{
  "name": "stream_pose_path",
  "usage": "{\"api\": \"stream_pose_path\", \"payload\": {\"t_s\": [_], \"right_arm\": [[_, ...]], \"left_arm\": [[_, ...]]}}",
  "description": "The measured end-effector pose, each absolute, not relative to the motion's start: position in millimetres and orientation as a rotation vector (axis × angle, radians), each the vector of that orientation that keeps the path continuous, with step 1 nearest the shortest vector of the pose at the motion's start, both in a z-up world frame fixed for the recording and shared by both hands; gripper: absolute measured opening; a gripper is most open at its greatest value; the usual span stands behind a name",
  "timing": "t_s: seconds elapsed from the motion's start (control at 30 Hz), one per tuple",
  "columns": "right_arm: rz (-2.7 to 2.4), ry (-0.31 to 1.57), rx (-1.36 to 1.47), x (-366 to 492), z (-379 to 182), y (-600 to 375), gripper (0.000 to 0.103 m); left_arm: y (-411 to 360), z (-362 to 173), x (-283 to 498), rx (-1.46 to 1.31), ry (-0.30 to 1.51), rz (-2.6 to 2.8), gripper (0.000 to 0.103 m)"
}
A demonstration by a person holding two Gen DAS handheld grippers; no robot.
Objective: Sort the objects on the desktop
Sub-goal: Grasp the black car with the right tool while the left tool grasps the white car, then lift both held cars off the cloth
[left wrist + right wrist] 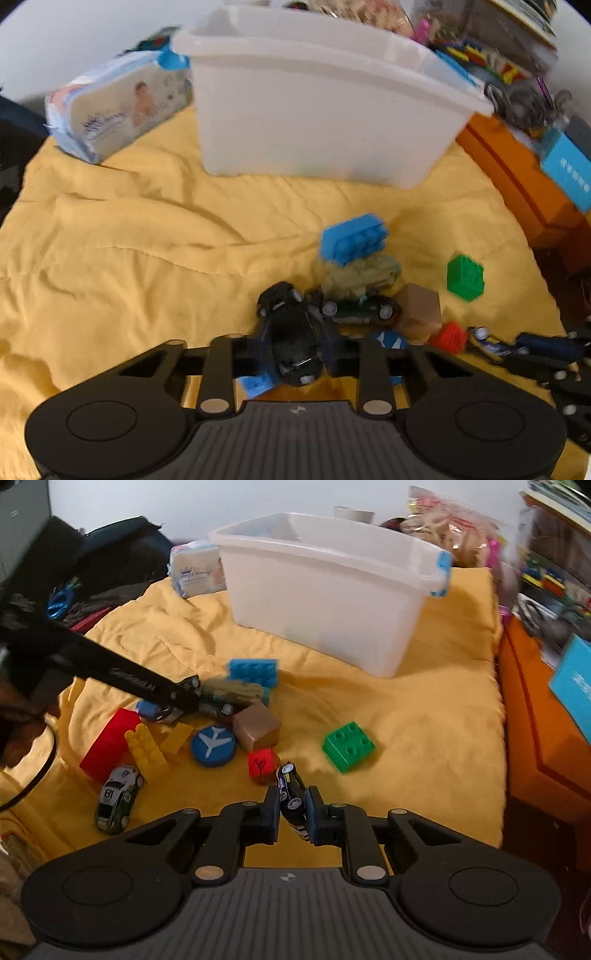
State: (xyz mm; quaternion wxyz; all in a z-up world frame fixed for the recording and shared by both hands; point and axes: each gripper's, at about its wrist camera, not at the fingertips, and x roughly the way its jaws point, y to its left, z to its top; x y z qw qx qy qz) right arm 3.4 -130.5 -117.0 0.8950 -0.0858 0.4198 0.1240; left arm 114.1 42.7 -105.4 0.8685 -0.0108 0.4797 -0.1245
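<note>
My left gripper (295,354) clamps the black car (291,332); right gripper (293,812) pinches the blue car (291,794) sideways. Both probably bound for the bin (325,602).

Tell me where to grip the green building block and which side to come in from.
Grip the green building block across two opposite flat side walls, coming down from above. It sits stud-side up on the yellow cloth with open space all round, so its vertical walls are free; the studded top probably gives the pads a poorer hold.
</note>
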Motion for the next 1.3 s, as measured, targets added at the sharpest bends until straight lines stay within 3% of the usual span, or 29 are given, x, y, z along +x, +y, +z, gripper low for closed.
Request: {"api": "stream_pose_path", "payload": {"t_s": [0.03,0.23,0.5,0.6,0.67,0.73,0.87,0.97,1.1,1.3], "right_arm": [[0.247,0.869,-0.179,1.2,-116.7,-131.0,0.017],[0.218,0.859,-0.124,-3.5,-110.3,-138.2,0.017],[0.263,0.919,-0.005,-6.6,-111.9,-146.4,0.017],[0.292,0.939,0.080,-5.9,-117.4,-151.2,0.017],[0.314,0.954,0.124,-4.5,-122.2,-152.5,0.017],[0.323,0.968,0.140,-5.0,-127.1,-151.8,0.017],[0.319,0.965,0.138,-8.5,-127.6,-153.6,0.017],[0.317,0.958,0.125,-9.4,-127.6,-154.6,0.017],[0.313,0.952,0.095,-12.0,-129.3,-153.1,0.017],[0.332,0.943,0.120,-13.6,-126.8,-158.9,0.017]], "left_arm": [[44.2,-104.9,113.4,-0.011,1.001,-0.281,0.024],[56.3,-91.4,107.1,-0.009,0.999,-0.394,0.014],[36.0,-58.9,68.3,-0.045,0.972,-0.585,0.014],[32.3,-65.5,68.2,-0.027,0.954,-0.503,0.017],[37.3,-67.2,73.2,-0.018,0.919,-0.400,0.025],[38.5,-70.2,81.5,-0.003,0.907,-0.311,0.044],[25.1,-86.7,99.5,0.071,0.957,-0.259,0.045],[24.8,-104.5,104.7,0.062,1.008,-0.244,0.041],[47.7,-109.9,104.8,-0.048,1.013,-0.257,0.024],[50.6,-69.5,74.4,-0.173,0.973,-0.392,0.024]]}}
